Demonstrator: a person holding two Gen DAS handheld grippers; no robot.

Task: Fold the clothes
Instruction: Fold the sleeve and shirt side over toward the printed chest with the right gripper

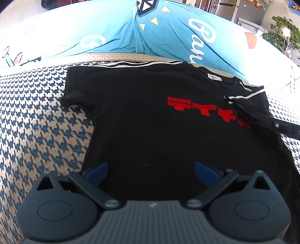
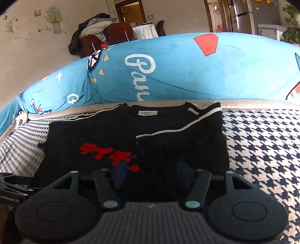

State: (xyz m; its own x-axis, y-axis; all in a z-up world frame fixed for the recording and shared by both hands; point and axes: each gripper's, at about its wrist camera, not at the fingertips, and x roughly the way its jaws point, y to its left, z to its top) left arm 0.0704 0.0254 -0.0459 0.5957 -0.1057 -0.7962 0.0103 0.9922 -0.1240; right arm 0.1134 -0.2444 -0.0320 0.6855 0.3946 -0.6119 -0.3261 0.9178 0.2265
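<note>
A black T-shirt (image 1: 150, 122) with red lettering and white shoulder stripes lies flat, front up, on a houndstooth-patterned cover (image 1: 37, 122). In the right wrist view the same T-shirt (image 2: 93, 135) has one sleeve side (image 2: 178, 142) folded inward over the chest, partly hiding the lettering. My left gripper (image 1: 151, 169) stands open over the shirt's lower part, with nothing between its blue pads. My right gripper (image 2: 151, 172) is open just above the folded flap, pads apart. One of its dark fingers (image 1: 277, 124) reaches in from the right in the left wrist view.
A blue printed cushion (image 2: 187, 75) runs along the back edge of the cover, right behind the shirt's collar. Bare houndstooth cover (image 2: 262, 150) lies to the shirt's right and left. Beyond are chairs (image 2: 116, 33), a fridge (image 2: 243, 15) and a potted plant (image 1: 281, 32).
</note>
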